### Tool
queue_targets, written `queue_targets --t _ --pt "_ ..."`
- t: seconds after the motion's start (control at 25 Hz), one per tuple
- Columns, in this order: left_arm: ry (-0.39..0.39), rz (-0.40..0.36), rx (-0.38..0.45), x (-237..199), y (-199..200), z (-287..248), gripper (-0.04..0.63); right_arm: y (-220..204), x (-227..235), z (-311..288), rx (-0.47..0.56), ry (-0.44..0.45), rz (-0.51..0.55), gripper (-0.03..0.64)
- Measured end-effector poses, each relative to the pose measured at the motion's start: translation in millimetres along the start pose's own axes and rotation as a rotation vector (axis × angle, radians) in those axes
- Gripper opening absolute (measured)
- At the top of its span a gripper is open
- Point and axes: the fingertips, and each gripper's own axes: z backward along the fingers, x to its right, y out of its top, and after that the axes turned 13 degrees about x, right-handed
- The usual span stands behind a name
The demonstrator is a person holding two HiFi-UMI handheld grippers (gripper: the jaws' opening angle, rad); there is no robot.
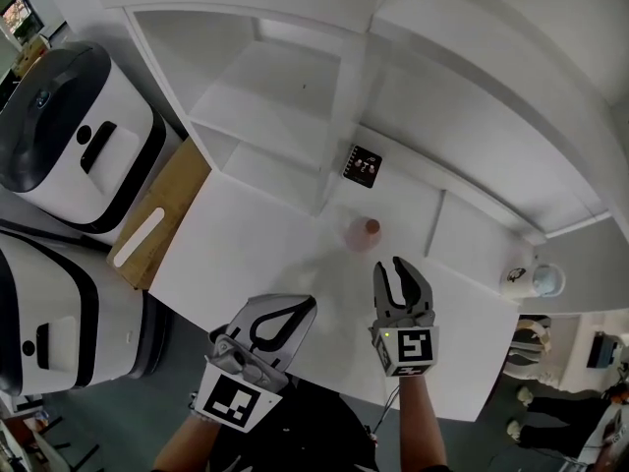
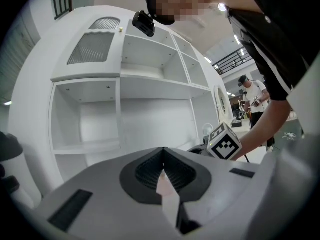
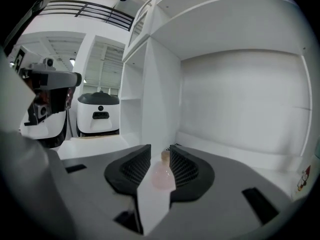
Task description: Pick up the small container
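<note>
The small container [image 1: 366, 232], a pale pink see-through pot with a cork-coloured lid, stands on the white desk top [image 1: 256, 254] in front of the shelving. My right gripper [image 1: 398, 268] is open just short of it, pointing at it. In the right gripper view the container [image 3: 161, 175] shows through the gap of the right gripper [image 3: 160, 149], and the pads do not touch it. My left gripper [image 1: 295, 308] hangs shut and empty to the left, near the desk's front edge. In its own view the left gripper [image 2: 163, 153] has its tips together.
White shelving [image 1: 295, 116] rises behind the desk. A black picture card [image 1: 364, 165] leans at its base. A white jar [image 1: 518, 280] stands at the right end. A wooden board [image 1: 162, 214] and two white machines [image 1: 69, 136] are at the left. A person [image 2: 255, 96] stands beyond.
</note>
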Motion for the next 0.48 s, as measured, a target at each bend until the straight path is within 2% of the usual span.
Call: queue_targets --t 0.48 --pt "0.047 -0.004 -0.034 -16.4 -9.3 14.1 0.002 -54.3 12.7 -44.3 -0.104 0.002 -0.021 0.146"
